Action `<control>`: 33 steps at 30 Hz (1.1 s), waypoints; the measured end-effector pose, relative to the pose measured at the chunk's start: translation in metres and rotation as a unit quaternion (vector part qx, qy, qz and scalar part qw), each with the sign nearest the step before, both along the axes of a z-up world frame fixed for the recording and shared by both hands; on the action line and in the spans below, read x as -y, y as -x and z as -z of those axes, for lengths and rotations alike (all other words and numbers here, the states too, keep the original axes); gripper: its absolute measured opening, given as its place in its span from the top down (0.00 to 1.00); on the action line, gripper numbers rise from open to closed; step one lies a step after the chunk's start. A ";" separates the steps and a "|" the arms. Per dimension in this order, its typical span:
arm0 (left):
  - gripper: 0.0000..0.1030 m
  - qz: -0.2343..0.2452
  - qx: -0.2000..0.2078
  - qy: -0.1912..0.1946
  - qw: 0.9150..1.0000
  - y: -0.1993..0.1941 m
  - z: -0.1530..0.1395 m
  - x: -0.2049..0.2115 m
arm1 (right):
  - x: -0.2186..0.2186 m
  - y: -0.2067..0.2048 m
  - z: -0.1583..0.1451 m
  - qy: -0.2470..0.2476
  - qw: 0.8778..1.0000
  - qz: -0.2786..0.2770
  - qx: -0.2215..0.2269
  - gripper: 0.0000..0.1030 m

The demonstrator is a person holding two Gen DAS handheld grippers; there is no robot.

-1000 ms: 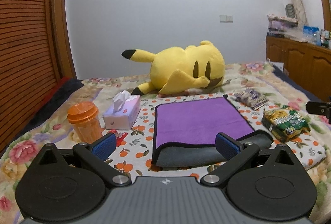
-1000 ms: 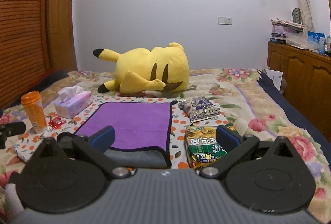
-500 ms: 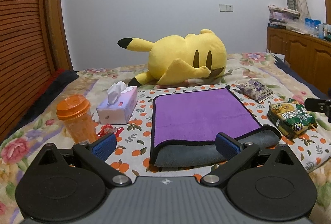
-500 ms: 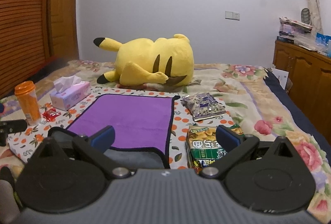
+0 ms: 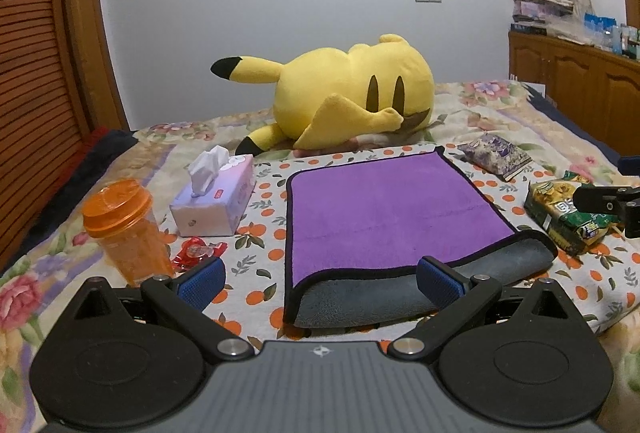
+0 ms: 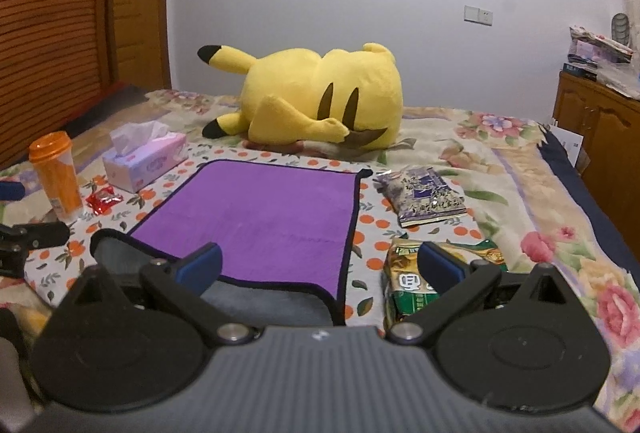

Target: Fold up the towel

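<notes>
A purple towel (image 5: 384, 209) with black trim lies flat on the bed, its grey underside (image 5: 360, 301) folded out along the near edge. It also shows in the right wrist view (image 6: 260, 217). My left gripper (image 5: 320, 279) is open and empty, just short of the towel's near left corner. My right gripper (image 6: 320, 265) is open and empty, just short of the towel's near right corner (image 6: 336, 297). The right gripper's tip shows at the right of the left wrist view (image 5: 604, 201).
A yellow plush toy (image 5: 344, 93) lies behind the towel. An orange cup (image 5: 124, 229), a tissue box (image 5: 216, 201) and a red wrapper (image 5: 196, 253) are to its left. A green snack bag (image 6: 416, 281) and a purple packet (image 6: 424, 197) are to its right.
Both grippers have drawn in towards the towel's near edge and lowered a little. Both have stayed open. The towel has not moved.
</notes>
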State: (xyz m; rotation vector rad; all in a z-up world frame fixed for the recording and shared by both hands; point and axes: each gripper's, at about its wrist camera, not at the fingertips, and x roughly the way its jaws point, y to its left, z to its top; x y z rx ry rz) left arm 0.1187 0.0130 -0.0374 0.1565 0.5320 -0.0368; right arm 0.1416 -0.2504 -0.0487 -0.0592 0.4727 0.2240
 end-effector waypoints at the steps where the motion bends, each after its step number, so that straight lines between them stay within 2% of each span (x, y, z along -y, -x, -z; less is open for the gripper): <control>1: 0.00 0.001 -0.001 -0.002 1.000 -0.003 0.001 0.000 | -0.001 -0.002 0.001 0.001 1.000 -0.001 -0.002 0.00; 8: 0.00 0.004 -0.019 -0.007 1.000 -0.023 0.011 -0.006 | -0.001 -0.018 0.007 0.003 1.000 -0.008 -0.017 0.00; 15: 0.00 -0.003 -0.040 0.011 0.999 -0.041 0.020 -0.018 | 0.000 -0.034 0.014 -0.001 0.999 -0.008 -0.035 0.00; 22: 0.08 0.002 -0.063 0.010 0.998 -0.057 0.029 -0.024 | 0.000 -0.049 0.026 0.003 0.998 -0.014 -0.065 0.01; 26: 0.16 0.009 -0.078 0.014 0.997 -0.067 0.035 -0.027 | -0.002 -0.057 0.037 0.009 0.995 -0.020 -0.098 0.15; 33: 0.25 0.018 -0.106 0.023 0.994 -0.081 0.047 -0.031 | -0.003 -0.068 0.053 0.011 0.990 -0.031 -0.141 0.17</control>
